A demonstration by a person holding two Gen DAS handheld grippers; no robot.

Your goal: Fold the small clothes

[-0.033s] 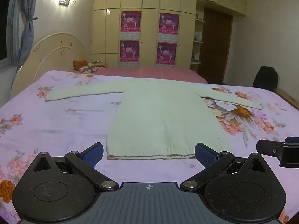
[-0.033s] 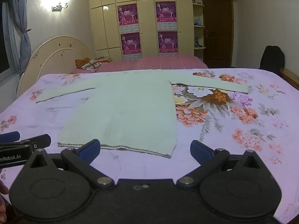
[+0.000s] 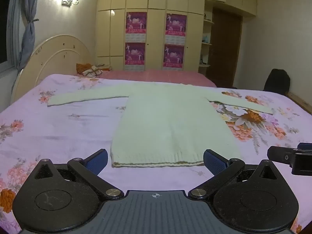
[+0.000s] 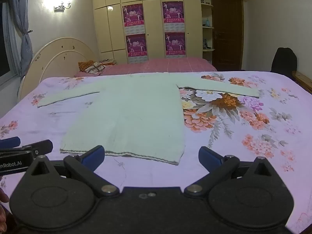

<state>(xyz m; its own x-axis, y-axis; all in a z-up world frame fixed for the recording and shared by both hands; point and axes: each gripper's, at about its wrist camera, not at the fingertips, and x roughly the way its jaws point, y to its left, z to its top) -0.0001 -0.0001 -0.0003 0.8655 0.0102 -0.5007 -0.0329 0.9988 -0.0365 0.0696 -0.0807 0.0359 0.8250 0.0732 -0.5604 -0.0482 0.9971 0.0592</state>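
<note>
A pale green knit sweater (image 3: 171, 120) lies flat on the floral lilac bedsheet (image 3: 58, 128), hem toward me and both sleeves spread out to the sides. My left gripper (image 3: 155, 159) hovers open just short of the hem, its blue pads (image 3: 97, 159) wide apart and holding nothing. My right gripper (image 4: 151, 156) is open as well, in front of the sweater (image 4: 132, 117) near its right hem corner, with nothing between the pads. Each gripper shows at the edge of the other's view: the right gripper (image 3: 288, 156) and the left gripper (image 4: 25, 148).
A cream headboard (image 3: 48, 58) stands at the bed's left end. Behind the bed are a pink-covered bed (image 3: 156, 75) with a patterned cushion (image 3: 89, 70), a wardrobe with posters (image 3: 156, 39) and a dark door (image 3: 224, 48). A dark chair (image 3: 276, 81) sits at the right.
</note>
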